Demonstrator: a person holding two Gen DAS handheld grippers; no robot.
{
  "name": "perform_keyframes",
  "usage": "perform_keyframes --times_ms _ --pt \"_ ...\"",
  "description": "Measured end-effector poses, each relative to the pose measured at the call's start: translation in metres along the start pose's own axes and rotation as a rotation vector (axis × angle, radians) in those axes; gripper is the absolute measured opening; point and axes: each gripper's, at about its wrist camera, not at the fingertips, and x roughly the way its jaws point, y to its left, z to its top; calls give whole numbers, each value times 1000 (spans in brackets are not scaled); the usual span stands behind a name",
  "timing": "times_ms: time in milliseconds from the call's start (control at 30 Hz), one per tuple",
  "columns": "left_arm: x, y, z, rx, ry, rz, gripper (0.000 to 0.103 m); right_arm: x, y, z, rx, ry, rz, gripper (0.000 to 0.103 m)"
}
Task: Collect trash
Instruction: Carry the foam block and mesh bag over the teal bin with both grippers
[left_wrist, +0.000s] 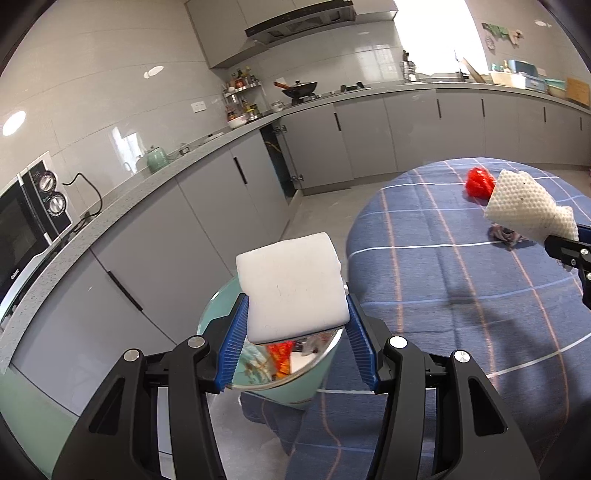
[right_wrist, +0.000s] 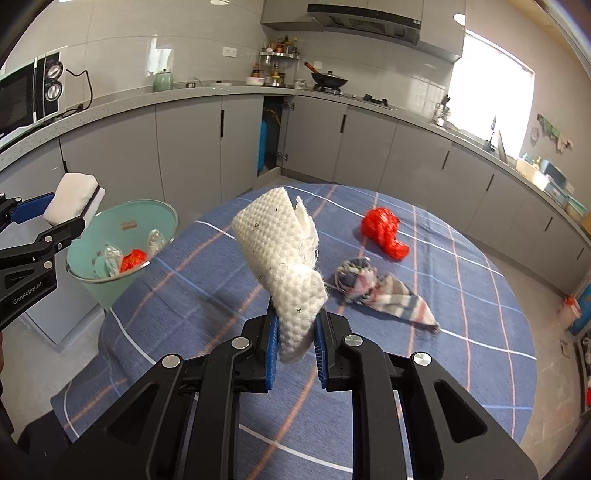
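Nearest in the left wrist view, the left gripper has its jaws set about half apart and pressed on a white sponge block, whose sides sit against the blue ribbed pads. The block hangs above the open mouth of a mint-green trash bin; inside the bin lie an orange-red wrapper and other scraps.

In the right wrist view, the right gripper has its jaws narrow and clamped on the lower end of a crumpled white waffle-textured cloth, which stands up above the counter. The counter wears a blue plaid cover with white and pink lines, and the bin stands just beside its left edge.

Beyond the cloth, a bunched checked rag in grey, blue and pink lies on the cover. Near it, a little farther on, sits a crumpled red plastic bag, apart from the rag.

Farther back, grey kitchen cabinets run round the room, with one door open in the corner. On the worktop above stand a microwave, a green kettle and a black wok on the stove.
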Motion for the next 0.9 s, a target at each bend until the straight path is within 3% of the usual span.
perform_keyframes --times_ms 333,900 --pt "6 26 -1 -9 6 86 52 7 21 16 -26 -20 36 18" --pt "18 51 -2 -2 28 127 52 24 56 37 -66 -32 105 18"
